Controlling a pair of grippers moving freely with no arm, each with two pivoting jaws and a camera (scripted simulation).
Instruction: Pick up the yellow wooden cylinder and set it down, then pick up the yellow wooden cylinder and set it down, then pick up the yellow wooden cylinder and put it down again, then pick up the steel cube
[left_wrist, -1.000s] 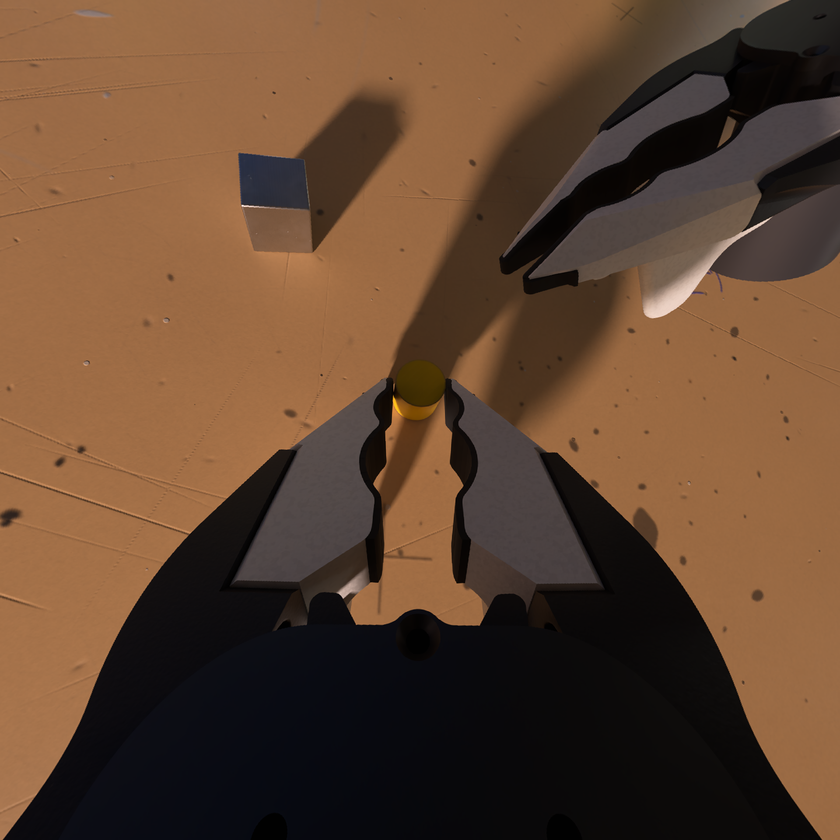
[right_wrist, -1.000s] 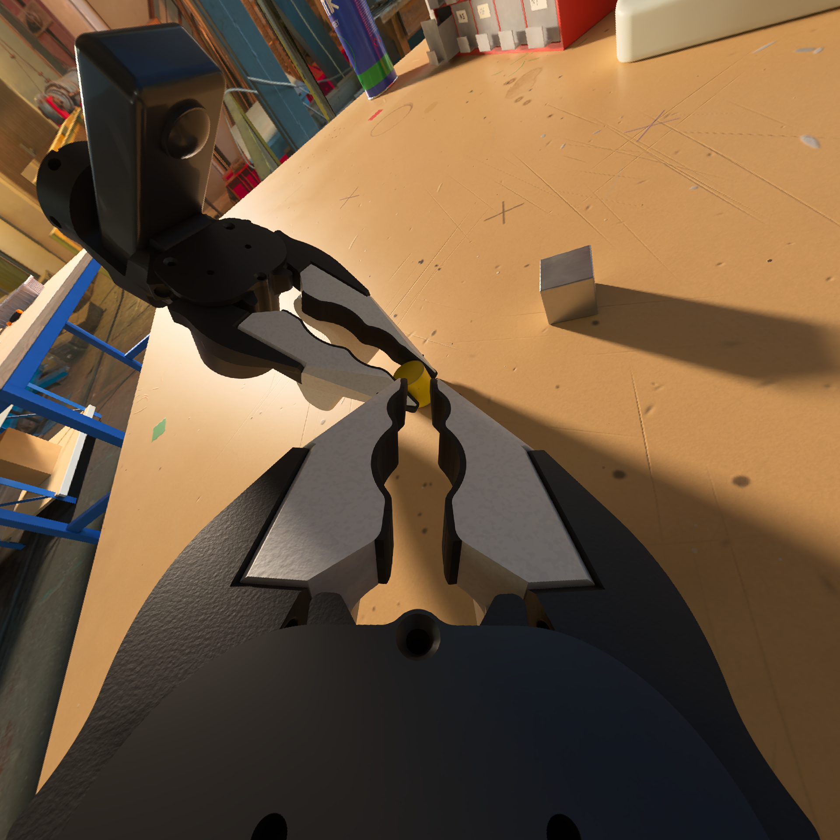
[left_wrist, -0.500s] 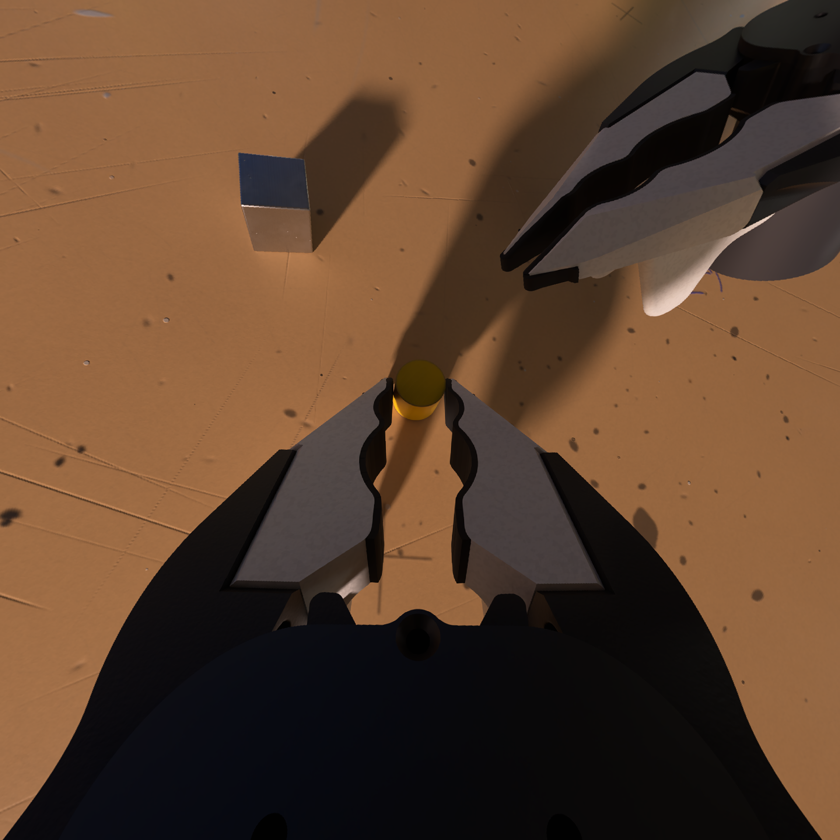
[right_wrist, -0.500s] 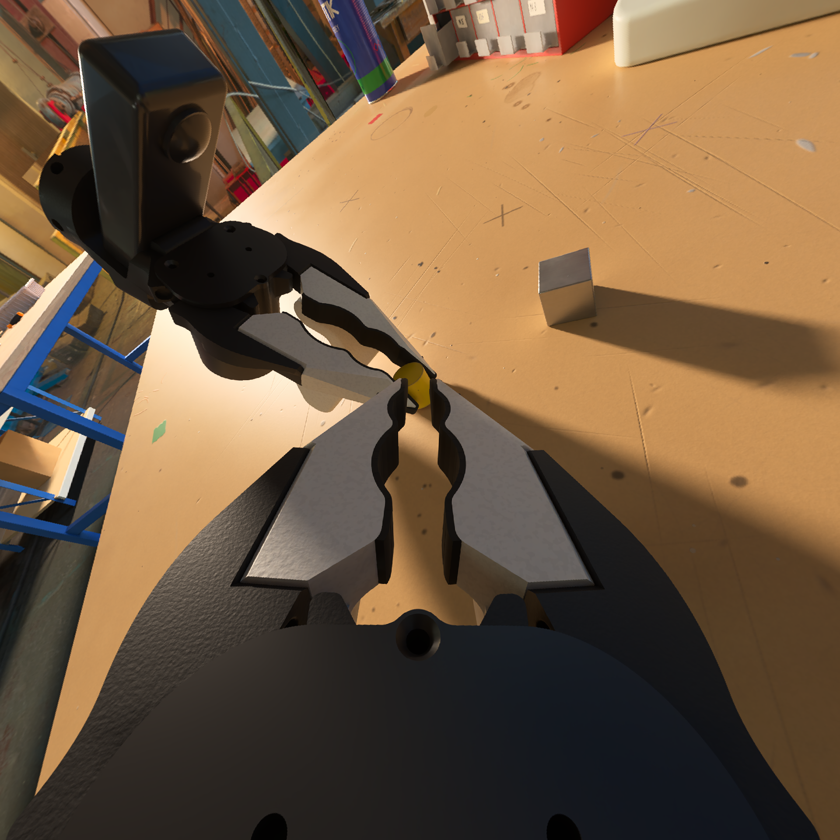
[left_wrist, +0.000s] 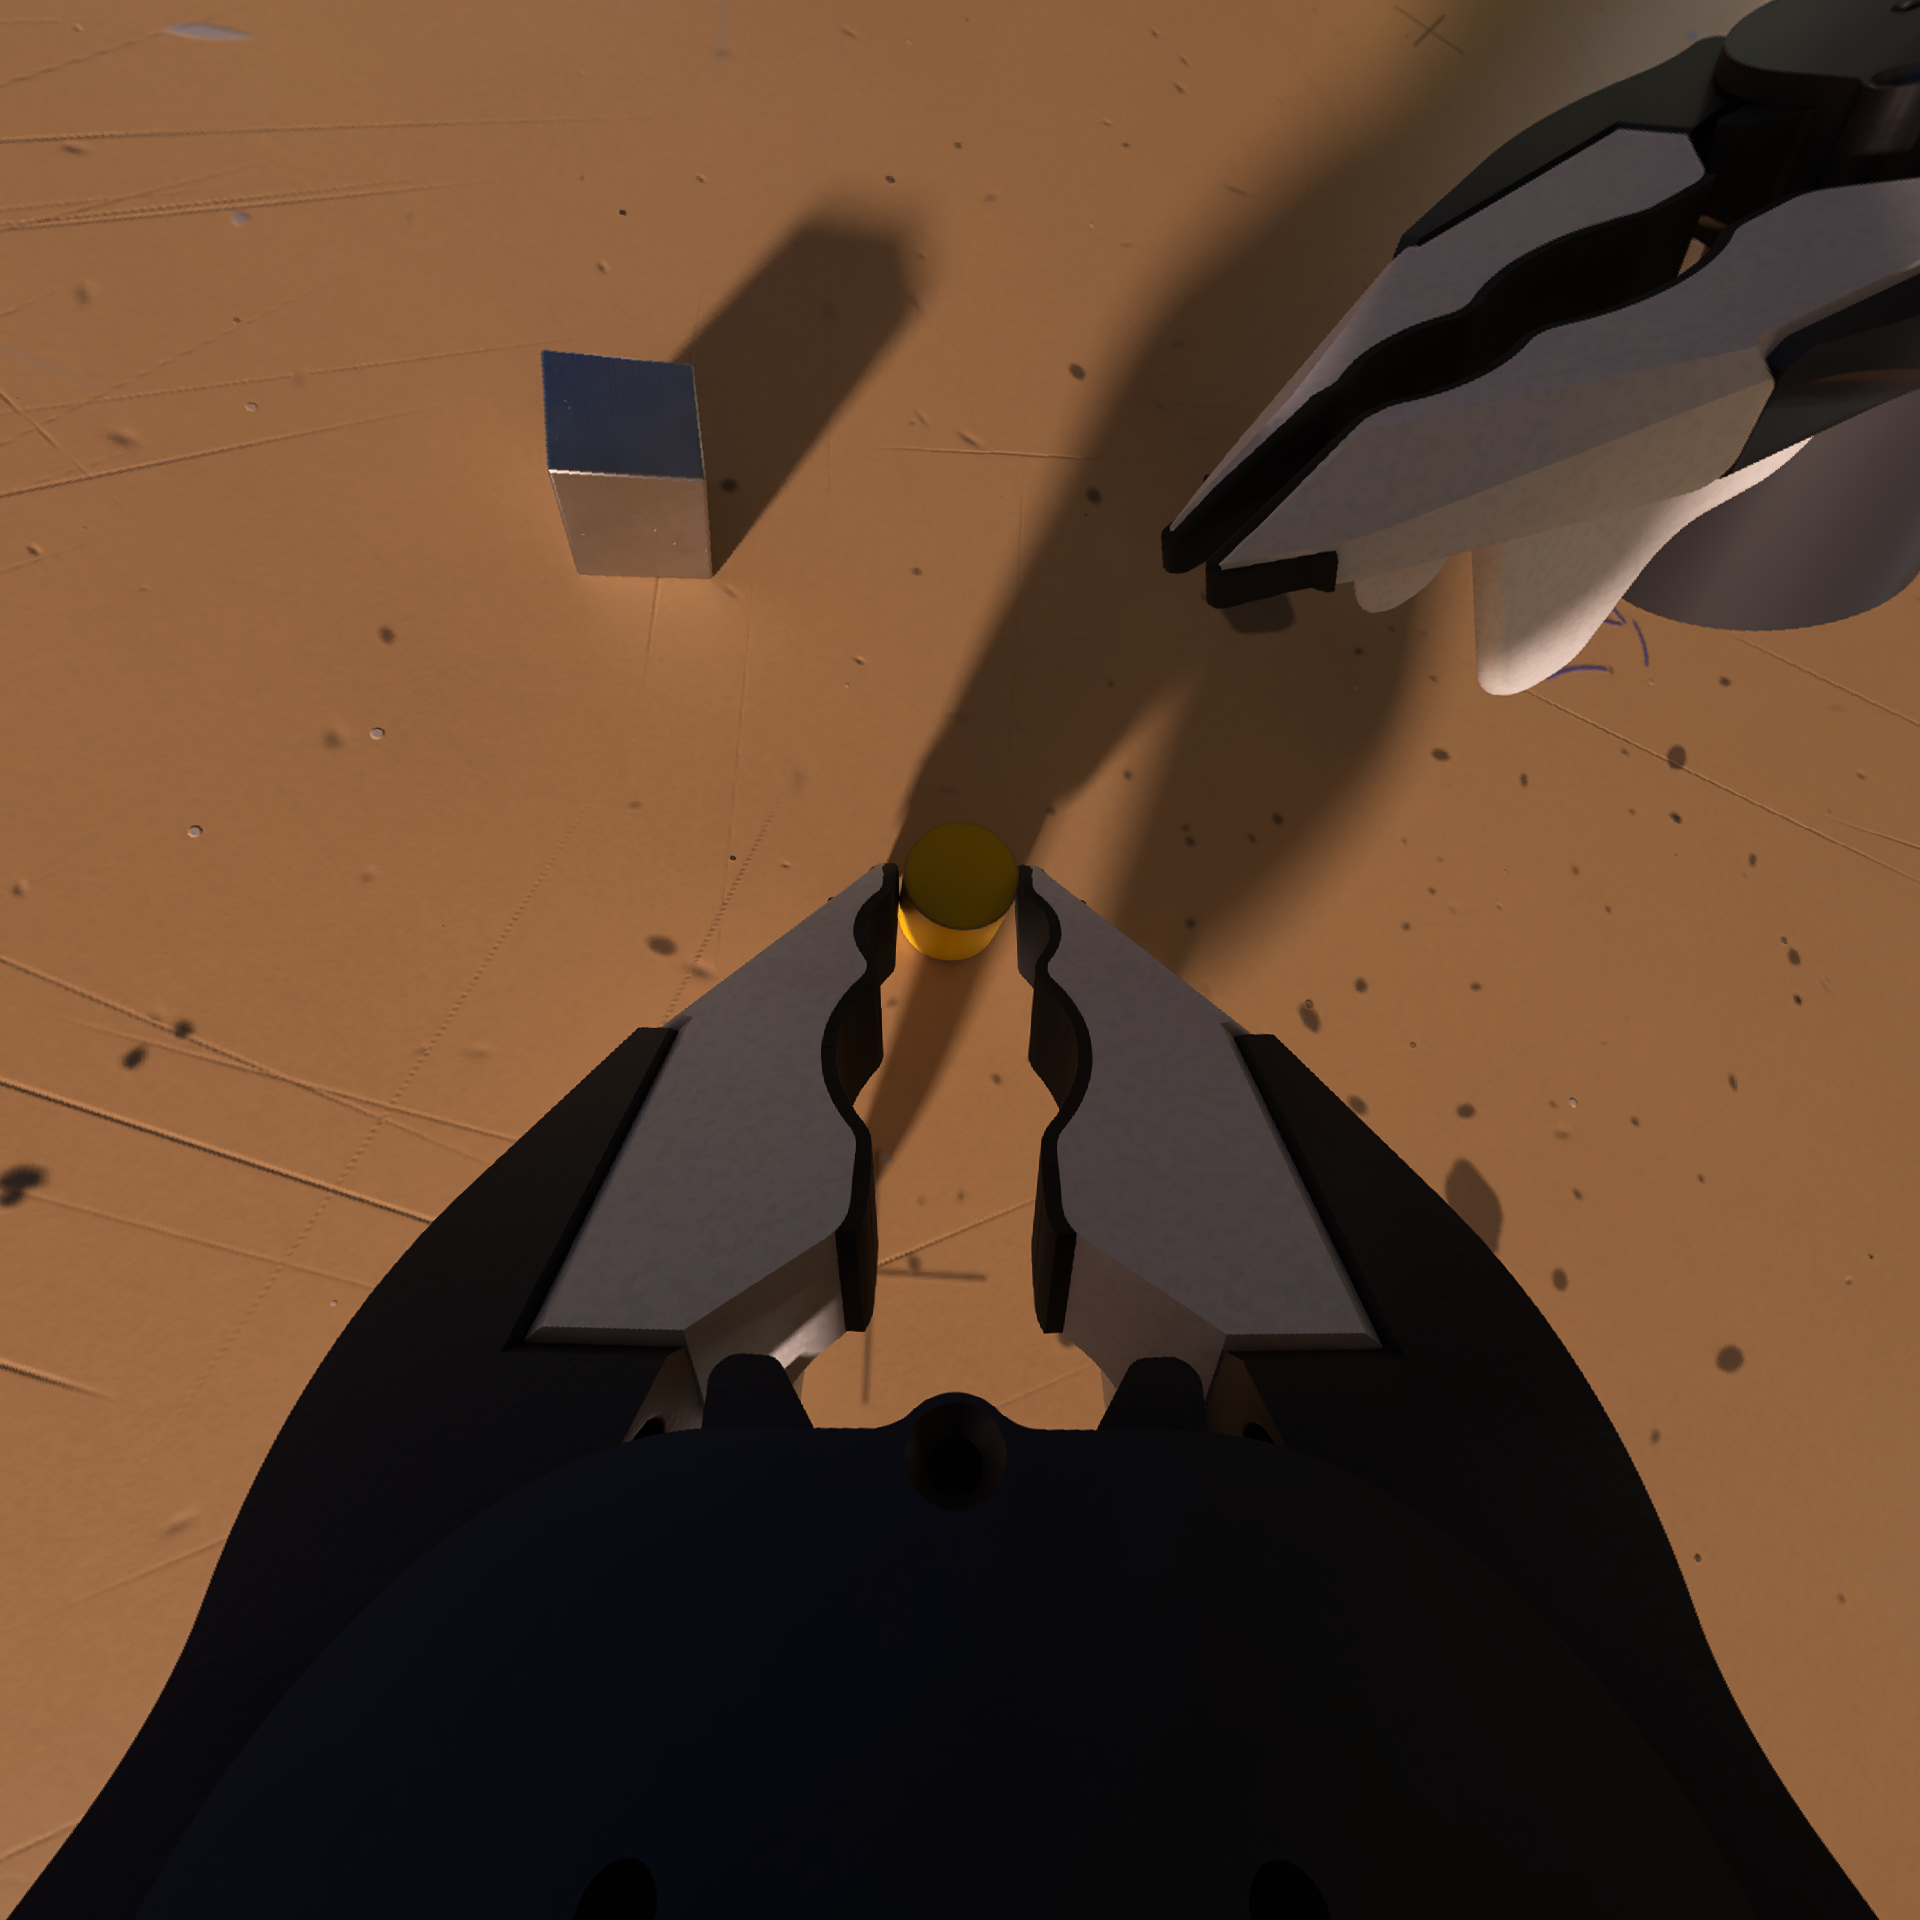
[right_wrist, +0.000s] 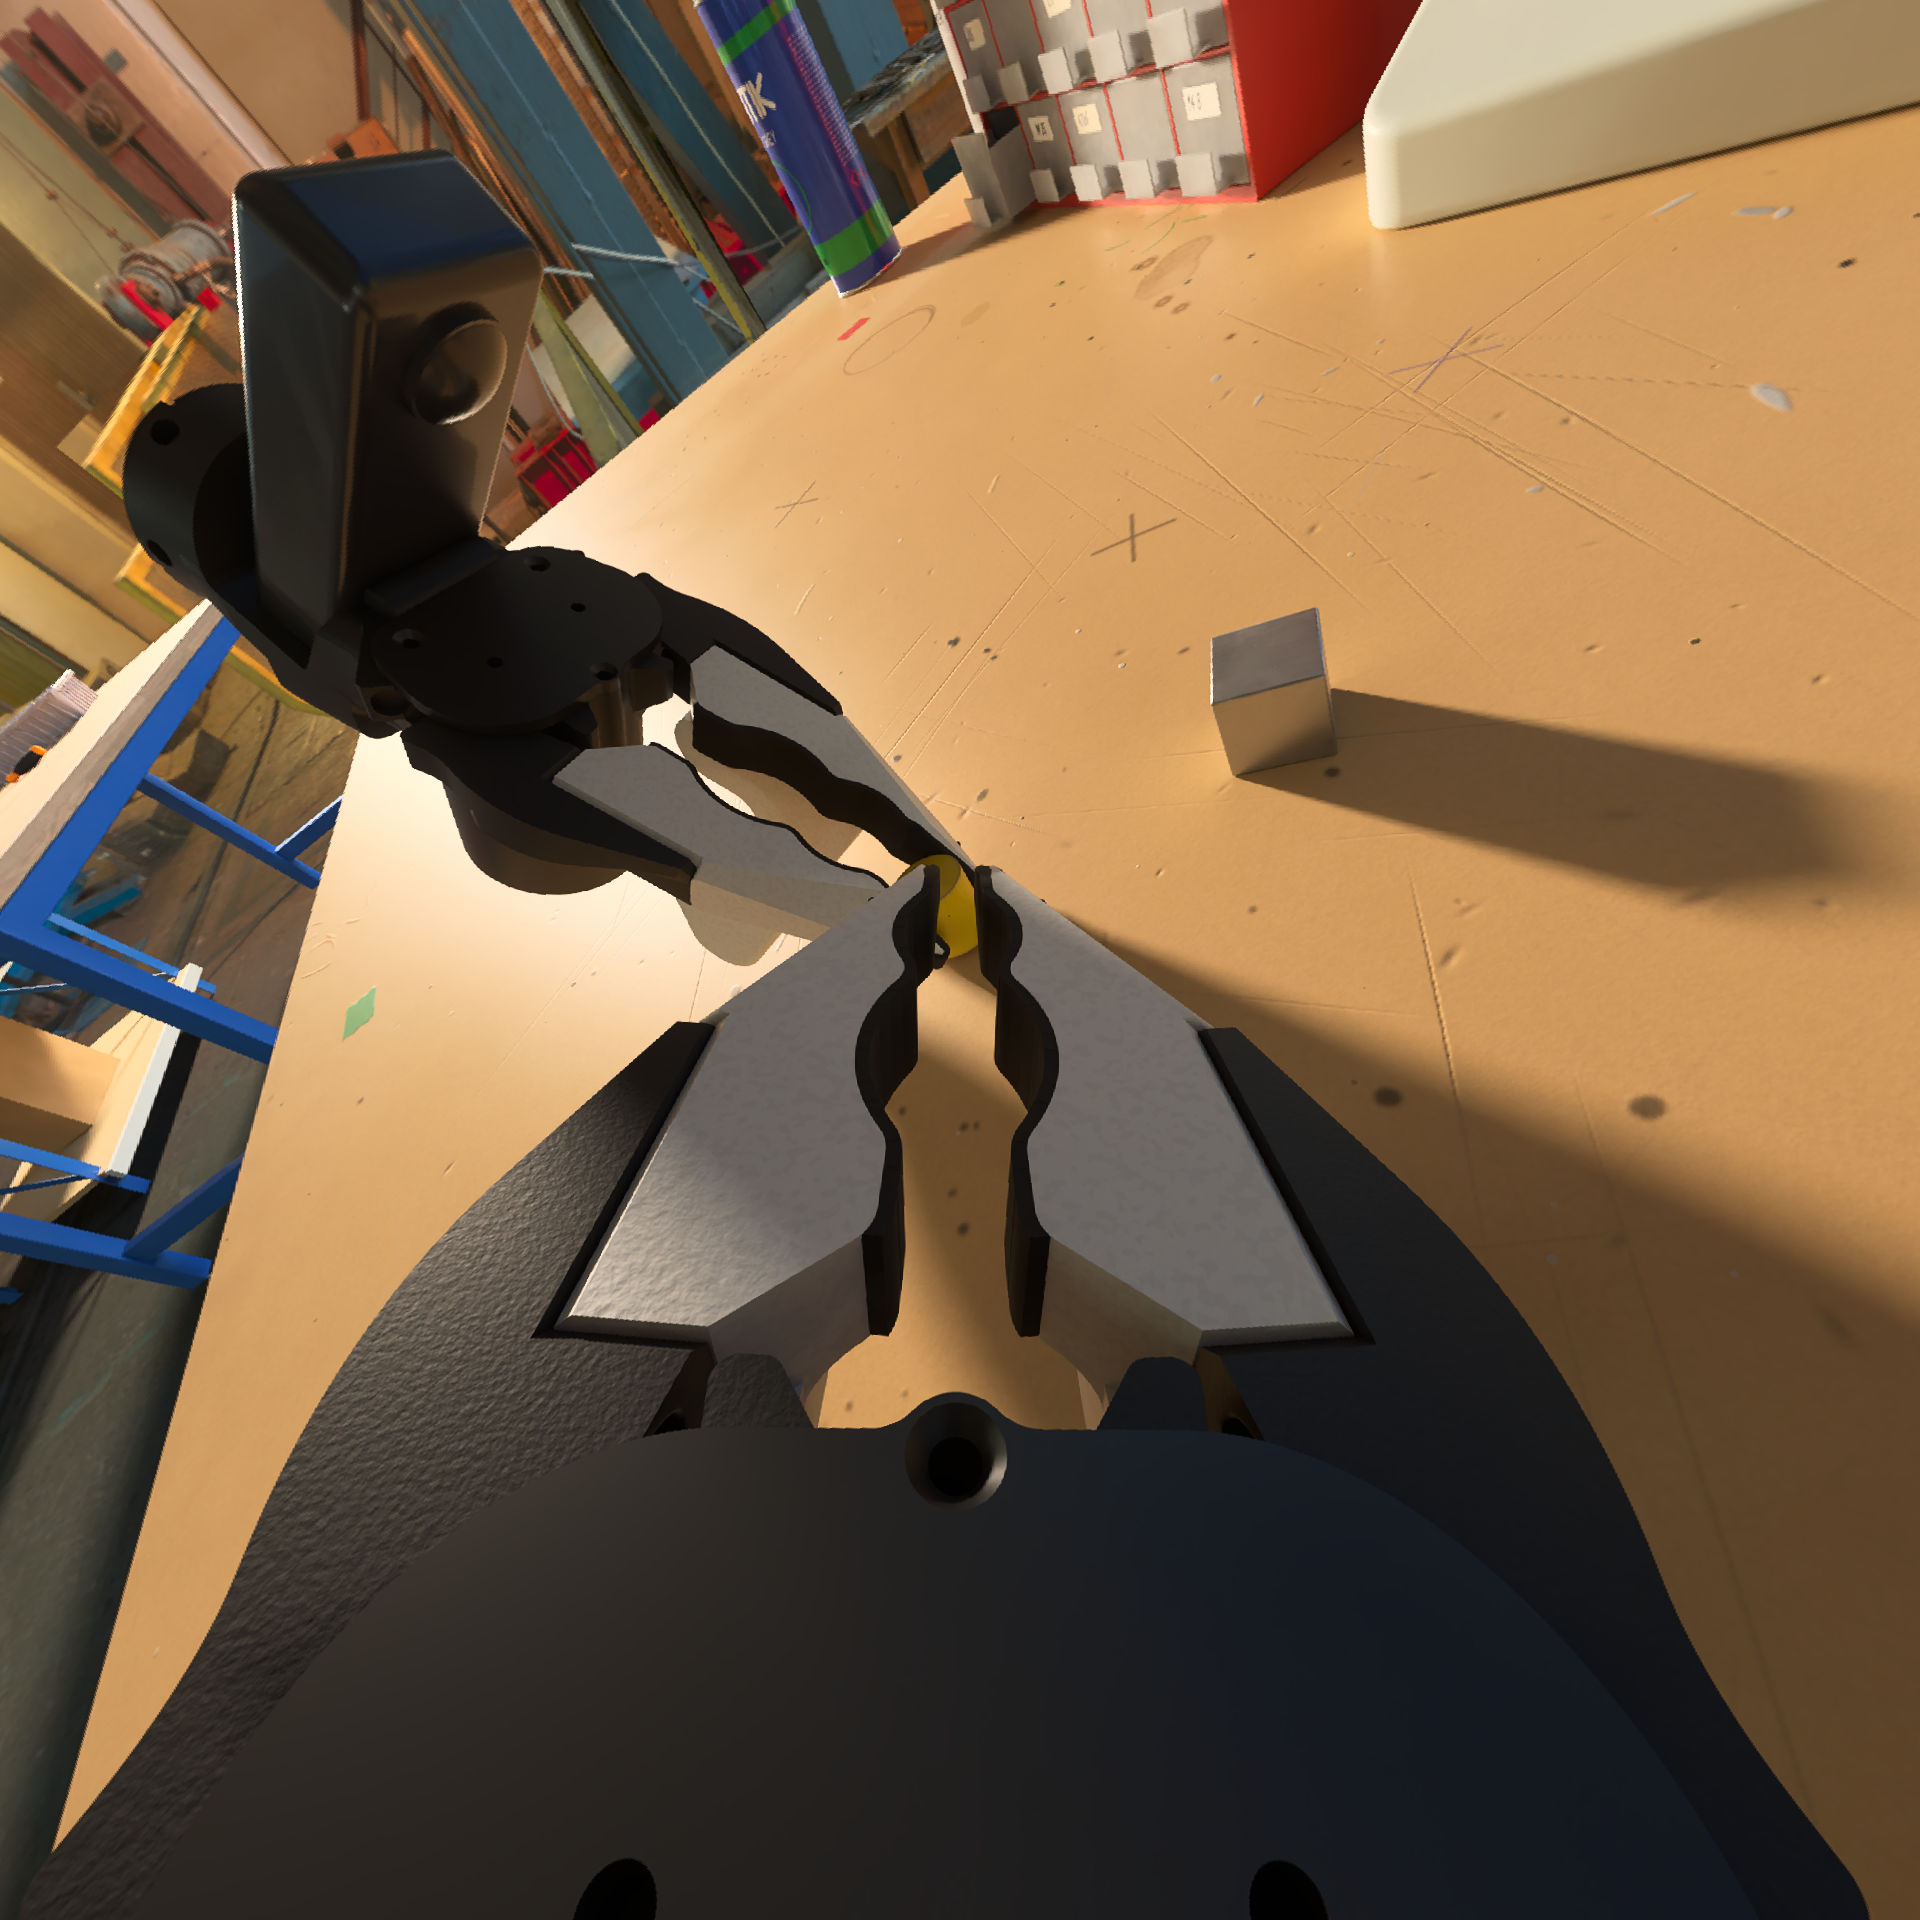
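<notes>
The small yellow wooden cylinder (left_wrist: 956, 883) stands upright between my left gripper's (left_wrist: 956, 896) fingertips, which are closed against its sides at table level. The steel cube (left_wrist: 629, 468) sits on the tabletop beyond and to the left, apart from both grippers. My right gripper (left_wrist: 1195, 566) hovers at the upper right with its fingers almost together and nothing between them. In the right wrist view, the right gripper (right_wrist: 954, 894) points at the cylinder (right_wrist: 954, 906), seen through its narrow gap. The left gripper (right_wrist: 925, 873) comes in from the left there. The cube (right_wrist: 1273, 691) lies to the right.
The scratched wooden table (right_wrist: 1455, 987) ends at a left edge (right_wrist: 260, 1039), with a blue metal frame (right_wrist: 104, 935) below. At the far end stand a spray can (right_wrist: 805, 135), a red drawer cabinet (right_wrist: 1299, 94) and a white block (right_wrist: 1662, 104).
The left gripper, cylinder and cube have not moved. The right gripper has drifted slightly away from the cylinder, and its view has tilted up a little.
</notes>
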